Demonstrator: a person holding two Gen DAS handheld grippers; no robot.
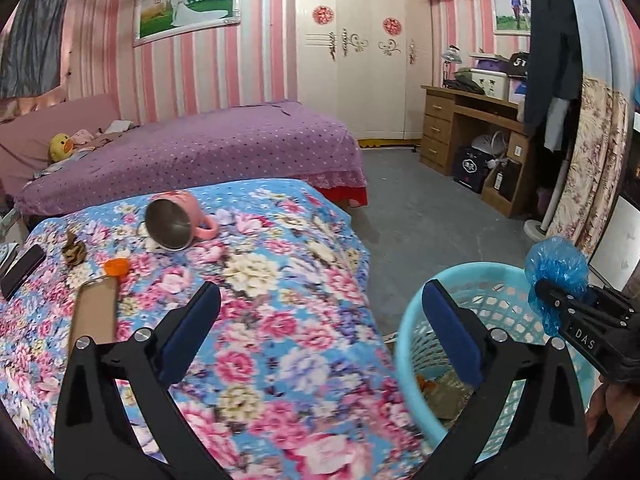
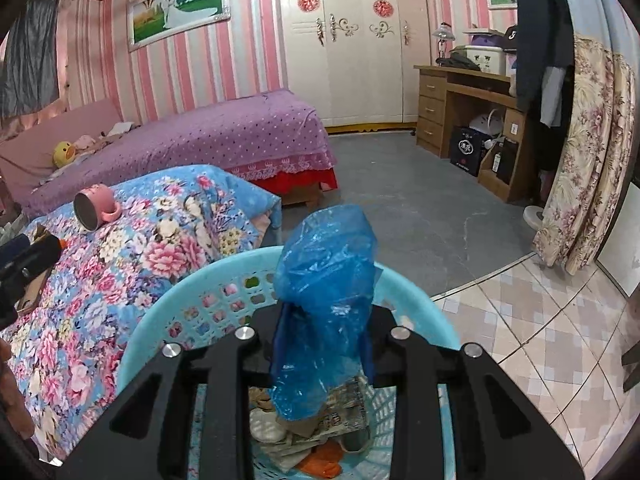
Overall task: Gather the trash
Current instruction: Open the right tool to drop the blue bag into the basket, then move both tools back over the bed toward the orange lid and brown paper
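My right gripper [image 2: 325, 320] is shut on a crumpled blue plastic bag [image 2: 326, 276], which stands up between its fingers over the light-blue mesh basket [image 2: 160, 312]. The left wrist view shows the same bag [image 1: 556, 264] above the basket's rim [image 1: 412, 320]. Paper scraps and orange peel [image 2: 320, 466] lie in the basket. My left gripper [image 1: 320, 288] is wide open and empty, over the edge of the floral-covered table [image 1: 280, 280] beside the basket. On the cloth lie an orange scrap [image 1: 117, 267], a brown crumpled wrapper [image 1: 74, 250] and a cardboard piece [image 1: 96, 312].
A pink cup [image 1: 176, 220] lies on its side on the floral cloth, with a black phone [image 1: 22, 270] at the left edge. Behind is a purple bed [image 1: 200, 148]. A wooden desk [image 1: 472, 128] and white wardrobe [image 1: 360, 52] stand beyond the grey floor.
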